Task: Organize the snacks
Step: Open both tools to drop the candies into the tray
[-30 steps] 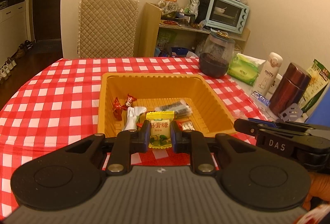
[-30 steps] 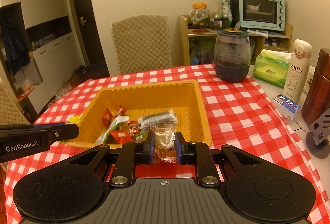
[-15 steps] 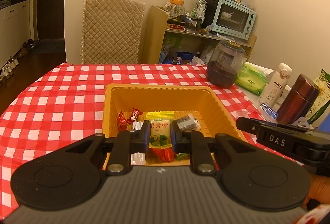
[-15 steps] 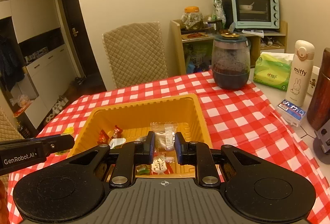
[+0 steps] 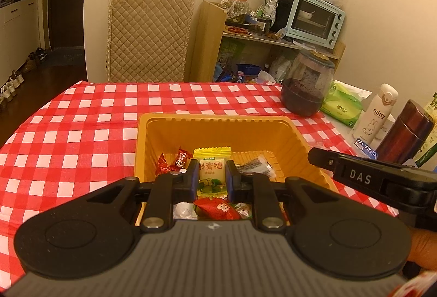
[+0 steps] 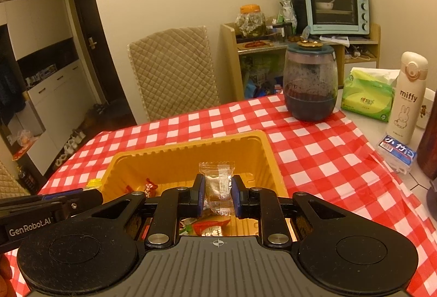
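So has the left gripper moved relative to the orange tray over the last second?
Yes. The left gripper with its yellow candy advanced over the orange tray, whose near rim is now beneath it.

Smooth orange plastic tray (image 5: 297, 137) on a glossy red-and-white checked cloth (image 5: 82, 116). Matt black plastic hand-held gripper (image 5: 211, 178) pinches a shiny yellow candy (image 5: 210, 164); another (image 6: 217, 193) pinches a clear crinkled wrapper (image 6: 220, 181). Quilted beige fabric chair (image 5: 148, 34)
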